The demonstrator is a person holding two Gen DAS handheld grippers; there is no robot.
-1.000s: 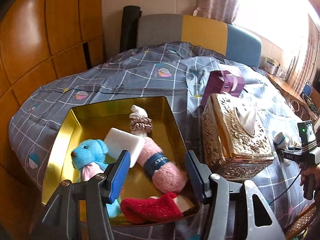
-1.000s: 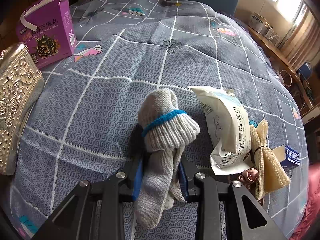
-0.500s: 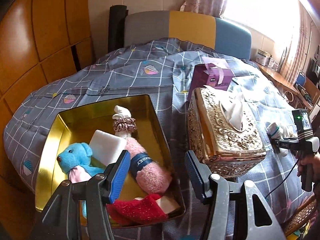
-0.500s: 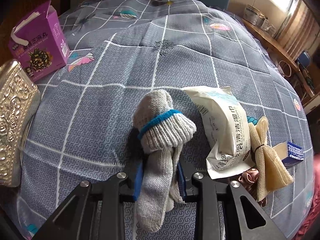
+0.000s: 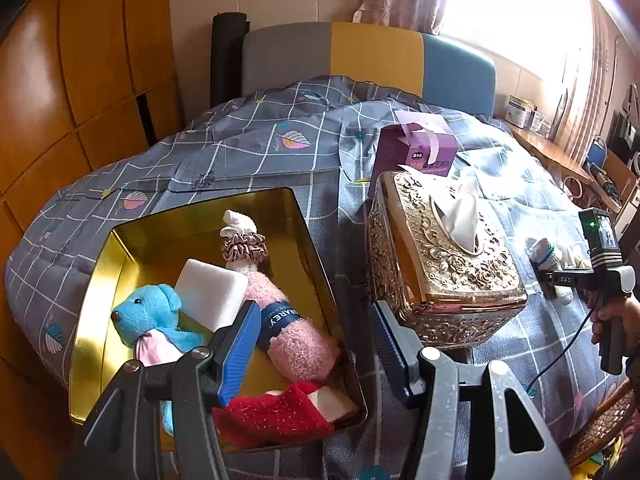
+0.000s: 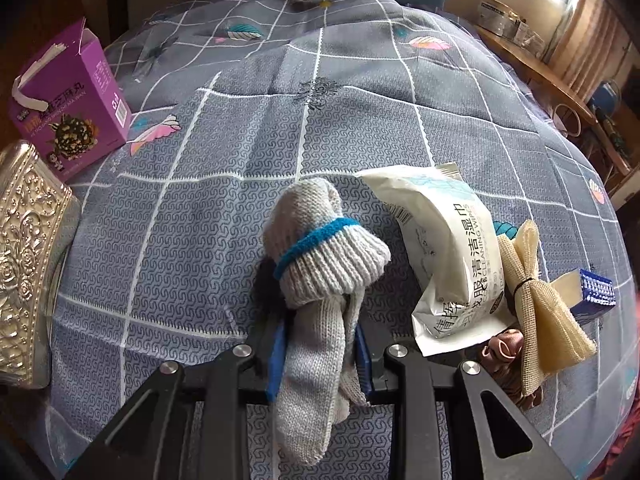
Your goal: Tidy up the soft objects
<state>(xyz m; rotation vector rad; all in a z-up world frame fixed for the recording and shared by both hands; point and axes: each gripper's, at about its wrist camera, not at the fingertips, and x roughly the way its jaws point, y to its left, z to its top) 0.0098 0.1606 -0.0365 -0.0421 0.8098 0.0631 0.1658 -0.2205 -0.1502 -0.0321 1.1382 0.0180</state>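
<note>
My right gripper is shut on a grey knit glove bundle with a blue band, held over the bedspread; it also shows in the left wrist view. My left gripper is open and empty above the near edge of a gold tin box. The box holds a blue teddy bear, a white sponge, a pink sock roll, a scrunchie and a red sock.
A gold ornate tissue box stands right of the tin, a purple carton behind it. Beside the glove lie a wet-wipes pack, a beige cloth bundle, a brown scrunchie and a small blue box.
The left gripper has drawn back and shifted right, so the tin and tissue box sit further left in its view. The right gripper has kept hold of the glove and lifted slightly.
</note>
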